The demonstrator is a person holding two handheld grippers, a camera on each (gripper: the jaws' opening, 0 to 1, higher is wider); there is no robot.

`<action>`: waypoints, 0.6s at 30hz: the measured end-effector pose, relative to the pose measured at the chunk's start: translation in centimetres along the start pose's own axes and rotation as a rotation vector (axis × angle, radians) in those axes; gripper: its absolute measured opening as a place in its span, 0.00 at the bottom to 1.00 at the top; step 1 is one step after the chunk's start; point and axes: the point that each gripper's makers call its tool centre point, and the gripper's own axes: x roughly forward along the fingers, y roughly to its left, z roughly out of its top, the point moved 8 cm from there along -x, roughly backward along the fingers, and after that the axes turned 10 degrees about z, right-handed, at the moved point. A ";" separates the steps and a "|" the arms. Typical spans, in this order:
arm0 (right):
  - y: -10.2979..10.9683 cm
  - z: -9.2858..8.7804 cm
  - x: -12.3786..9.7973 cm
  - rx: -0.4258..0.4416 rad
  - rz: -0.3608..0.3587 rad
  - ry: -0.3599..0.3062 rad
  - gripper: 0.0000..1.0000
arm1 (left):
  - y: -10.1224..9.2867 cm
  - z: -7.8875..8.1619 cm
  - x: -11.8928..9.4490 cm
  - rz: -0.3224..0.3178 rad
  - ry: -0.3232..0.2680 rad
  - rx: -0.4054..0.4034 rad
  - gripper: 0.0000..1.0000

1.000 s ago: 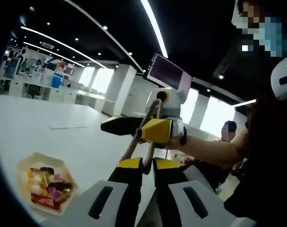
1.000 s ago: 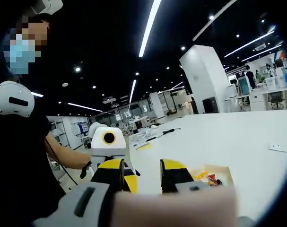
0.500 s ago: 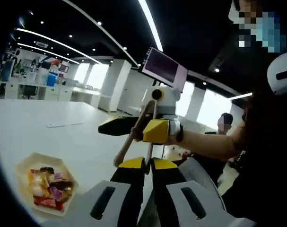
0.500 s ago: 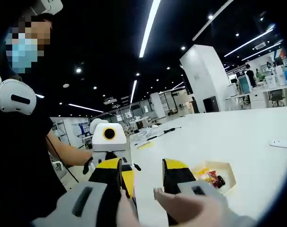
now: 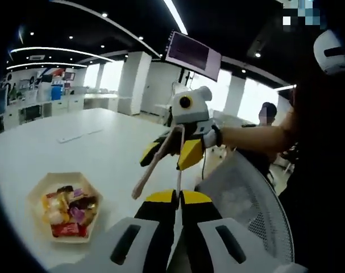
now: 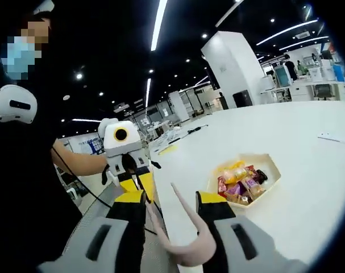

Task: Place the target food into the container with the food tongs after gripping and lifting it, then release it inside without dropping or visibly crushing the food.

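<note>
In the left gripper view, above the white table [image 5: 75, 153], a pair of pinkish-beige food tongs [image 5: 155, 162] is held by the right gripper [image 5: 172, 149], whose yellow jaws are closed on the arms near the hinge. The long axis of the tongs runs down and to the left, with the two thin arms spread apart and the tips pointing toward the table. One arm reaches the left gripper [image 5: 173, 200], whose jaws are pressed together around its end. To the near left, a shallow hexagonal tray [image 5: 38, 196] is seen on the table, filled with wrapped snacks [image 5: 70, 211] in red, purple, yellow and brown. A grey mesh chair back [image 5: 249, 210] is seen to the right. Compared with a second ago, the table and tray are seen from higher up, and the tongs are spread wider.

In the right gripper view, the tongs [image 6: 189, 242] are seen close up, curved and pale pink, one arm rising between the jaws, which are spread around them. The left gripper [image 6: 132, 177] is seen further off, shut on the other arm. The tray [image 6: 269, 168] lies to the right on the table [image 6: 308, 142], its snacks [image 6: 237, 182] now fully uncovered, where a blurred pale shape hid them before.
</note>
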 end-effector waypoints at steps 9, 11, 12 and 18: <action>-1.1 -2.4 -0.6 0.056 -0.028 0.041 0.34 | 1.1 -1.4 0.3 -0.004 0.072 0.063 0.00; -2.0 -3.5 -1.6 0.034 -0.094 0.123 0.26 | 1.9 -2.2 0.1 0.020 0.102 0.086 0.00; -2.3 -3.9 -1.9 0.034 -0.117 0.154 0.23 | 2.2 -2.4 0.0 0.024 0.110 0.074 0.00; -3.3 -5.7 -2.3 0.055 -0.165 0.230 0.21 | 3.5 -5.2 0.6 0.038 0.199 0.134 0.00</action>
